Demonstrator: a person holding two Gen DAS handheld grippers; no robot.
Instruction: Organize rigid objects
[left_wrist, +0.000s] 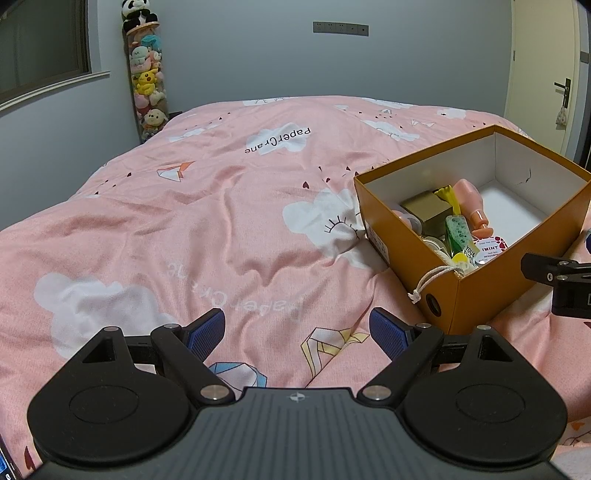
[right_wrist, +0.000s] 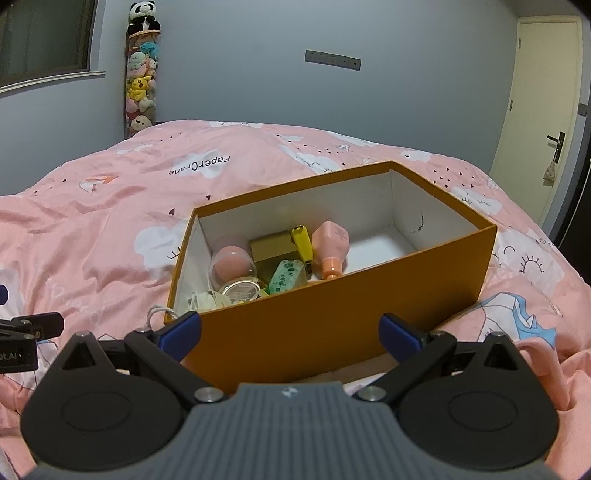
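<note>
Bedding fills most of what I can see: a pink quilt (left_wrist: 192, 221) printed with white clouds and folded paper cranes, rumpled into soft ridges. Against the far wall on the left a tall clear tube of plush toys (left_wrist: 147, 79) stands with a panda sitting on top, a grey switch strip (left_wrist: 340, 28) runs along the wall, and a cream door (right_wrist: 539, 122) with a dark handle stands at the far right. On the quilt's right side sits an orange cardboard box (right_wrist: 332, 325), open at the top and white inside. Its left end is crowded: a pink ball in a clear dome (right_wrist: 232, 266), a gold box (right_wrist: 275, 249), a yellow piece (right_wrist: 302, 242), a pink bottle (right_wrist: 331, 247) lying on its side, a green spotted controller (right_wrist: 286, 276), a round tin (right_wrist: 242, 290), and a cloth pouch whose white cord (left_wrist: 430, 281) hangs out over the near corner. The right end of the box shows bare white floor. The right gripper (right_wrist: 290, 330) hovers just short of the box's long near wall, which blocks its way, blue pads spread wide and holding nothing. The left gripper (left_wrist: 297, 332) hangs over bare quilt to the left of the box, also spread wide and empty.
</note>
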